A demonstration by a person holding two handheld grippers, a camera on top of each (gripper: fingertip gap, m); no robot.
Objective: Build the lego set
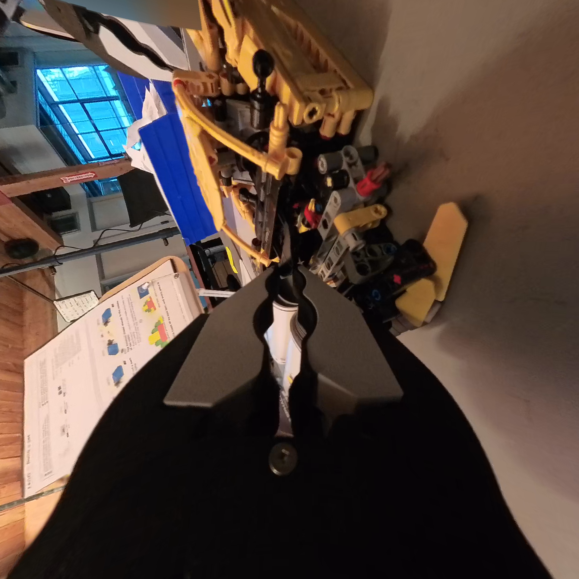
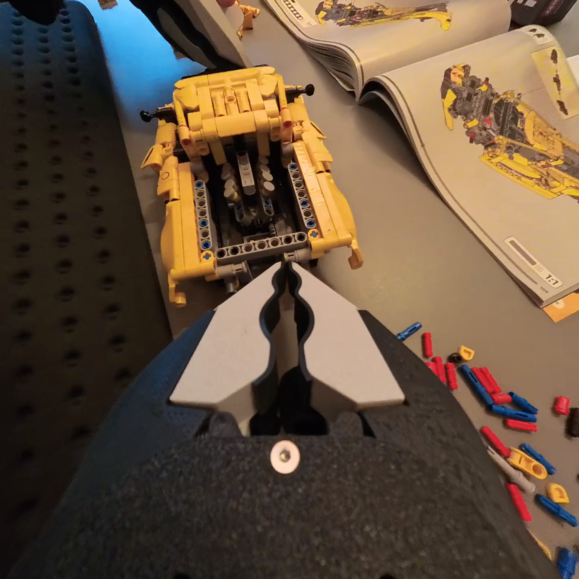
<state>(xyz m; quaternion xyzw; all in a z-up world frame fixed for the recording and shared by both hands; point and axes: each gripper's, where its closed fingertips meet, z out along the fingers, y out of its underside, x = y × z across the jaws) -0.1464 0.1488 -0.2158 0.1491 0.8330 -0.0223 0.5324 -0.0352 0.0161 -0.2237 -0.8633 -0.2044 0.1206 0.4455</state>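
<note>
The yellow lego car model (image 2: 250,188) stands on the grey table (image 2: 391,250), its open engine bay facing up. My right gripper (image 2: 286,266) is shut, its tips together at the model's near end, just below the grey holed beam (image 2: 260,247). In the left wrist view the model (image 1: 282,131) is seen from its side. My left gripper (image 1: 286,271) is closed on a thin black part (image 1: 289,238) at the model's edge. The left gripper also shows at the model's far end in the right wrist view (image 2: 203,44).
An open instruction booklet (image 2: 470,156) lies to the right of the model. Several loose red, blue and yellow pins (image 2: 488,394) are scattered at the near right. A dark perforated mat (image 2: 62,219) runs along the left. A blue bin (image 1: 175,175) and a printed sheet (image 1: 109,360) stand behind. Spacing between my two grippers at the tips: around 20 centimeters.
</note>
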